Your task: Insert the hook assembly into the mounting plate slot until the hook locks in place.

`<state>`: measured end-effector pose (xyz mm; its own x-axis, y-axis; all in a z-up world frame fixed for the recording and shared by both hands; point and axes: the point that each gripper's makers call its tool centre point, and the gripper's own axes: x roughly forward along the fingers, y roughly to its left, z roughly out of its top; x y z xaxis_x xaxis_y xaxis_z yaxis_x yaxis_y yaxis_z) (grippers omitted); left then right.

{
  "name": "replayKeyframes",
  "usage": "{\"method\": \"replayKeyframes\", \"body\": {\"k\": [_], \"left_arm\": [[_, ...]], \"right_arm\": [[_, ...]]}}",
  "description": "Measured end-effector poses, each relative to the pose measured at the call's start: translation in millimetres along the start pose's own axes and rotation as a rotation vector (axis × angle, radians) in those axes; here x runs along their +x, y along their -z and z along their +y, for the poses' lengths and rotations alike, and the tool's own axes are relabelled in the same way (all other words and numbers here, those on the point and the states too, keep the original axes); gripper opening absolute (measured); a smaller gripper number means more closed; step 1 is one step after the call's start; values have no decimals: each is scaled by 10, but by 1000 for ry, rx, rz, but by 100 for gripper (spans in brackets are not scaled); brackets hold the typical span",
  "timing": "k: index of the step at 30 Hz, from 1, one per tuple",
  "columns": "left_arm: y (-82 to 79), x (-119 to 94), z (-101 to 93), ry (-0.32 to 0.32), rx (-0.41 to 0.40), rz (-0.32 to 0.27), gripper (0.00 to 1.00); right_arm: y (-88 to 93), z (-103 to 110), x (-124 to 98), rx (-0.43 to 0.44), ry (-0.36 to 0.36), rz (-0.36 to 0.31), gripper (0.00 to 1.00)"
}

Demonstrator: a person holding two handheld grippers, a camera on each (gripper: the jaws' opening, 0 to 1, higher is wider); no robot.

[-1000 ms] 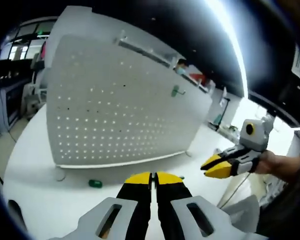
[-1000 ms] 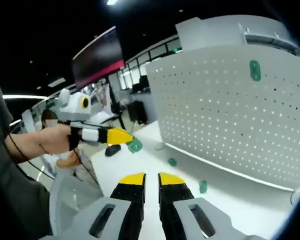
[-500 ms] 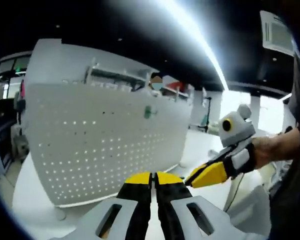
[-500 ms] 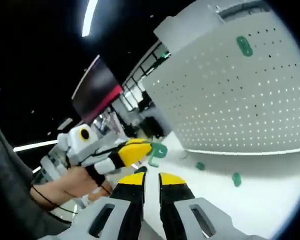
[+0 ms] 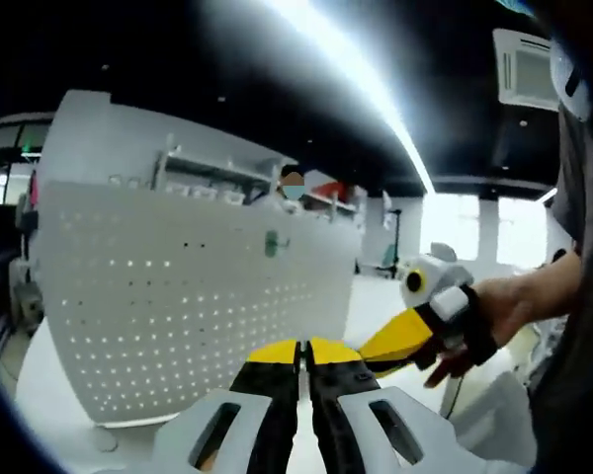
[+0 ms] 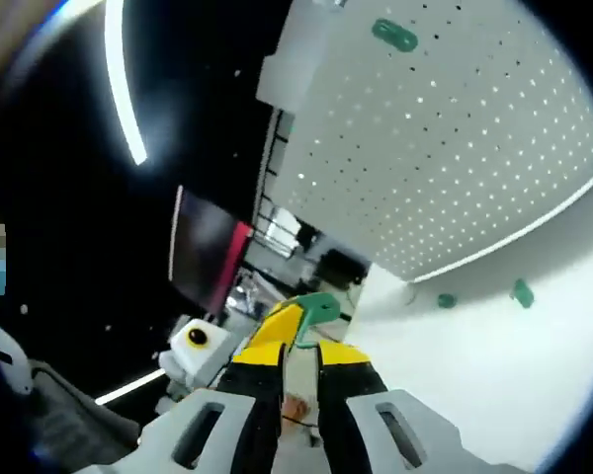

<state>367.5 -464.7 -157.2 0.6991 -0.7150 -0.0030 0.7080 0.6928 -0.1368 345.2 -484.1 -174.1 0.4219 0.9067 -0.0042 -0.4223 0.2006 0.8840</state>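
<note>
Green hook assembly (image 6: 314,309) sat pinched in the left gripper (image 6: 277,331), well short of the perforated mounting plate (image 5: 188,296). Right gripper (image 6: 299,354) was nearly together, empty. Next: carrying it to a slot.

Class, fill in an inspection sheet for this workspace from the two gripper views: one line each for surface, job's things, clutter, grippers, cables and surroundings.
Surface: white table, pegboard standing on it.
Job's things: white pegboard upright; one green hook already mounted near its top; another green hook at the tip of the left gripper.
Clutter: two small green pieces loose on the table near the pegboard's foot.
Grippers: left gripper shut, green hook at its tip; right gripper, held in a hand, jaw state unclear.
Cables: nothing seen.
Surroundings: ceiling light strip, ceiling air unit, dark screen.
</note>
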Motion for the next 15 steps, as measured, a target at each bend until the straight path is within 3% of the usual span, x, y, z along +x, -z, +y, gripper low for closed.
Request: {"method": "replayKeyframes", "body": {"k": [4,8,15], "left_arm": [[-6,2,-44,16,15,-9,2],[-24,21,-101,39,25,-19,2],[-41,30,-135,58,5,-38,2]], "right_arm": [[-71,-6,-4,73,-25,-39,10],[-40,11,18,103,-34,-27,8],[-41,49,1,244,-86,-59,5]]}}
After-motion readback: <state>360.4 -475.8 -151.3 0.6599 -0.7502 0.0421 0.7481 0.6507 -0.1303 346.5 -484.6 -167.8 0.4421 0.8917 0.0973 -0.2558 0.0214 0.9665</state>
